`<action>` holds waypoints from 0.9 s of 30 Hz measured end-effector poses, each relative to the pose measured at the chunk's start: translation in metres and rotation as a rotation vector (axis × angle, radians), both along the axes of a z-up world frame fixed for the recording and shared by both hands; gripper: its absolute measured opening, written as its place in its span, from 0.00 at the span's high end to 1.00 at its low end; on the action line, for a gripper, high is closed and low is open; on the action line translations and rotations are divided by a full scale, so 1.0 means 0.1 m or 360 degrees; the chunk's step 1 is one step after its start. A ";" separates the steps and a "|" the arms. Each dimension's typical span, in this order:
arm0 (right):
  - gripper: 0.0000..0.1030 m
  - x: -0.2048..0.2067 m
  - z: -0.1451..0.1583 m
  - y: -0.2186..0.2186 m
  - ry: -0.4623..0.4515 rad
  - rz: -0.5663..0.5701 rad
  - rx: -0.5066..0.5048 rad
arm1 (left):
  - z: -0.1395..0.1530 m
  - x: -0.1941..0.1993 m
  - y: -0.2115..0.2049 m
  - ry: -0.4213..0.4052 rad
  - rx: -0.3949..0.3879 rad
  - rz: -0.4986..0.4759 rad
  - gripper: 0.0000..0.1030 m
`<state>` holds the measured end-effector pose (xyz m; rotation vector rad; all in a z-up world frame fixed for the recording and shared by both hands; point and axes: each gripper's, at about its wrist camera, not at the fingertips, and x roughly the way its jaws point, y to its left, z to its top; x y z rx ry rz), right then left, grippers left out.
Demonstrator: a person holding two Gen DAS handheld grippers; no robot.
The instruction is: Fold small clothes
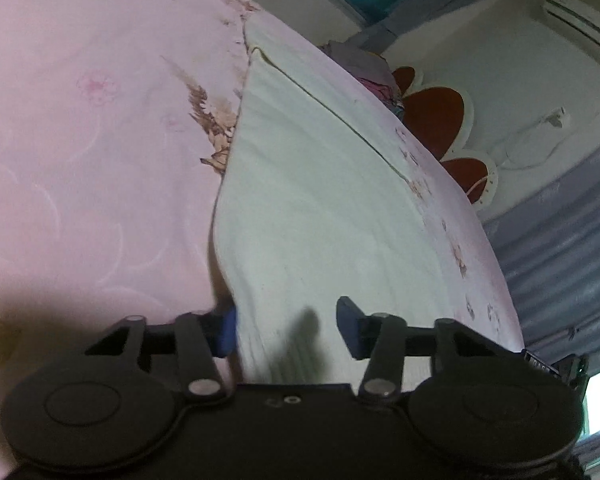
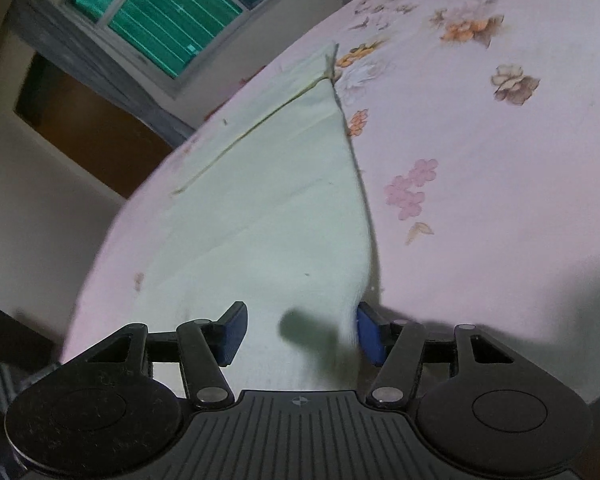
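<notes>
Left claw (image 1: 286,330) and right claw (image 2: 298,334) both spread wide, straddling near corners of pale green cotton cloth (image 1: 320,200), lying on pink floral bedsheet (image 1: 80,120).

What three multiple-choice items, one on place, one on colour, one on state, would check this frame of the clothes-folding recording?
1. Where does the pale garment lie?
A. on the floral bedsheet
B. on a chair
C. on the floor

2. What colour are the gripper finger pads?
A. red
B. blue
C. yellow

3. How do the left gripper and right gripper stand?
A. both shut on cloth
B. one open, one shut
C. both open, cloth between the fingers

Answers: 1 A, the pink flowered sheet surrounds the garment; 2 B, the pads show blue in both views; 3 C, a wide gap shows between each pair of fingers.
</notes>
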<state>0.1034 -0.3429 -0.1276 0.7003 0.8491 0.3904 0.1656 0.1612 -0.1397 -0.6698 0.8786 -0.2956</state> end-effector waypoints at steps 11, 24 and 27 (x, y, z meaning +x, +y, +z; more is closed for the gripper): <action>0.61 0.21 -0.21 -0.31 0.0094 -0.0039 0.0443 | -0.16 -0.04 0.02 0.0011 -0.0134 0.0092 0.64; 0.81 0.15 -0.22 -0.23 0.0112 0.0093 0.0299 | -0.19 -0.10 0.02 -0.0003 -0.0141 0.0095 0.69; 0.97 0.12 -0.22 -0.20 0.0136 0.0097 0.0224 | -0.20 -0.11 0.06 0.0006 -0.0150 0.0129 0.97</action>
